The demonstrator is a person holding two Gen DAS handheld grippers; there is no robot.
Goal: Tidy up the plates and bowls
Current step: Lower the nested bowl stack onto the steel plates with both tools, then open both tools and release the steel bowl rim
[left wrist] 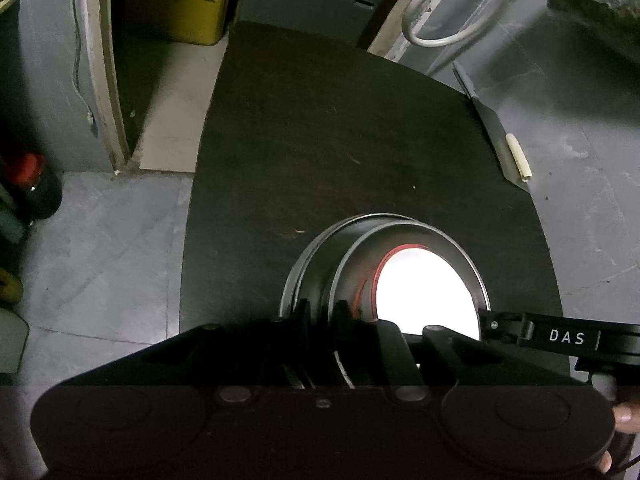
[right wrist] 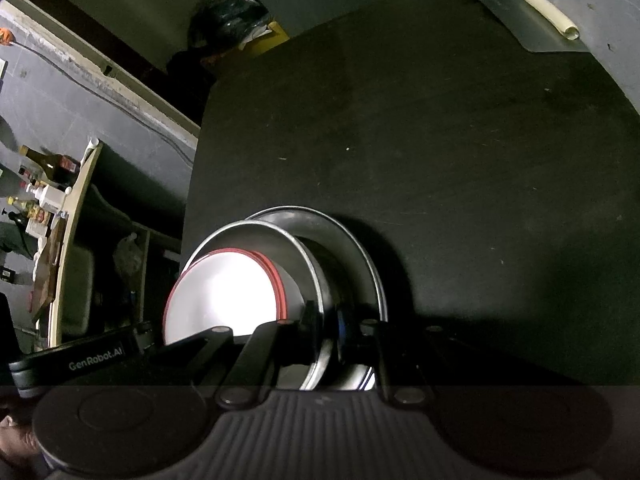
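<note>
Now both the left tool [left wrist: 320, 312] and right tool [right wrist: 326, 320] clamp the 2 nested round steel bowls [left wrist: 384, 240] holding a red-rimmed white plate [left wrist: 424, 292]; next, set them squarely on the dark surface [left wrist: 340, 140].

Yellow bin [left wrist: 188, 12] — white cable [left wrist: 436, 12] — bottles [right wrist: 44, 184].
</note>
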